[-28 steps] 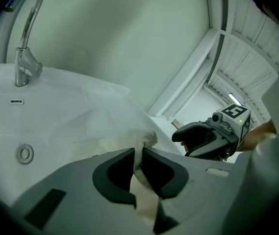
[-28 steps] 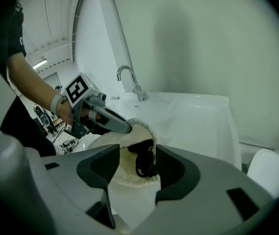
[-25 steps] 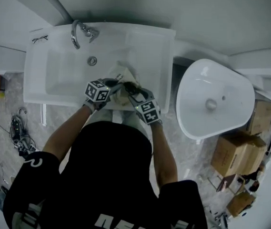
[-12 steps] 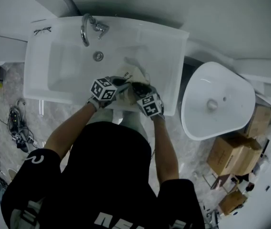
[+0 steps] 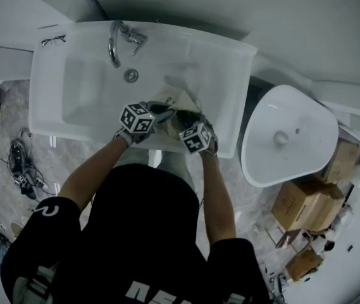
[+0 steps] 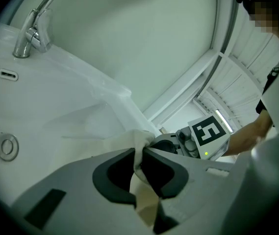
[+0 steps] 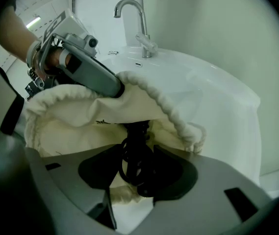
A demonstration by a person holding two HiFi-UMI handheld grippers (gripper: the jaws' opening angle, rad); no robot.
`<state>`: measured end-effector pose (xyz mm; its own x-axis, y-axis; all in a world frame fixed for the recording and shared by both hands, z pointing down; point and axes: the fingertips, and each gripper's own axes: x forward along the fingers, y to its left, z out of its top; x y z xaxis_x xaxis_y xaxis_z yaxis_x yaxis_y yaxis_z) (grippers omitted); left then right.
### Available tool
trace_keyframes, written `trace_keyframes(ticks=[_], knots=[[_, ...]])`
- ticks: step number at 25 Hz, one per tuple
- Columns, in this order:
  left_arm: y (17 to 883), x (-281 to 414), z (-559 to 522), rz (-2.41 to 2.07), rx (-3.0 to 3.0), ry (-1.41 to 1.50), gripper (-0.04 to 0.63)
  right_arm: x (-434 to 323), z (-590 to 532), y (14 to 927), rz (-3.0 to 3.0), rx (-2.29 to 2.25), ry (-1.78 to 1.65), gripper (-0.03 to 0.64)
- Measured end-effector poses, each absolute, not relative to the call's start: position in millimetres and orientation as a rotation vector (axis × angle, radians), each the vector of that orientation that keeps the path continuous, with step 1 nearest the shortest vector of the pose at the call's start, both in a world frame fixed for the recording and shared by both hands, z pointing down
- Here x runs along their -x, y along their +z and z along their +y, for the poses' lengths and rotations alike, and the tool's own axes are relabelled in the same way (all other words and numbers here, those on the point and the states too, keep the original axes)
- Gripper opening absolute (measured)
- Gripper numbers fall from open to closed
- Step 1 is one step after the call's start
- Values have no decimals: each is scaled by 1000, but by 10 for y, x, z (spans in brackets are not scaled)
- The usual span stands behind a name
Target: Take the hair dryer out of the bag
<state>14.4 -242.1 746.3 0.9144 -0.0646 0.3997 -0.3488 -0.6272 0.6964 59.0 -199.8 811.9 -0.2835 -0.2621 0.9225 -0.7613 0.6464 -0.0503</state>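
A cream drawstring bag (image 5: 174, 101) lies on the sink's front right ledge, its mouth held open (image 7: 80, 116). My left gripper (image 5: 161, 111) is shut on the bag's rim, and the cloth is pinched between its pads (image 6: 140, 168). My right gripper (image 5: 181, 118) points steeply down into the bag's mouth. Its jaws (image 7: 134, 173) are closing around the hair dryer's coiled black cord (image 7: 135, 153), which lies between them without being squeezed. The dryer's body is hidden inside the bag.
The white sink (image 5: 72, 100) has a chrome faucet (image 5: 119, 40) at the back and a pair of glasses (image 5: 53, 41) on its far left corner. A white toilet (image 5: 287, 138) stands to the right, with cardboard boxes (image 5: 306, 201) beyond. Cables (image 5: 21, 163) lie on the floor at left.
My right gripper has sunk and tipped down into the bag's mouth, onto the black cord. The left gripper keeps its hold on the rim, shifting slightly.
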Motion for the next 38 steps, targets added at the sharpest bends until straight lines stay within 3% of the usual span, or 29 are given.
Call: trace_keyframes(ticks=[9, 20, 38], knots=[[7565, -92, -2460, -311, -2186, 417, 35, -625, -2025, 8060, -1902, -818, 739, 52], [7497, -54, -2431, -360, -2209, 411, 36, -446, -2099, 7499, -1999, -874, 880, 44], [7243, -258, -2602, -434, -2290, 485, 35, -833, -2007, 6443, -2090, -1050, 854, 44]])
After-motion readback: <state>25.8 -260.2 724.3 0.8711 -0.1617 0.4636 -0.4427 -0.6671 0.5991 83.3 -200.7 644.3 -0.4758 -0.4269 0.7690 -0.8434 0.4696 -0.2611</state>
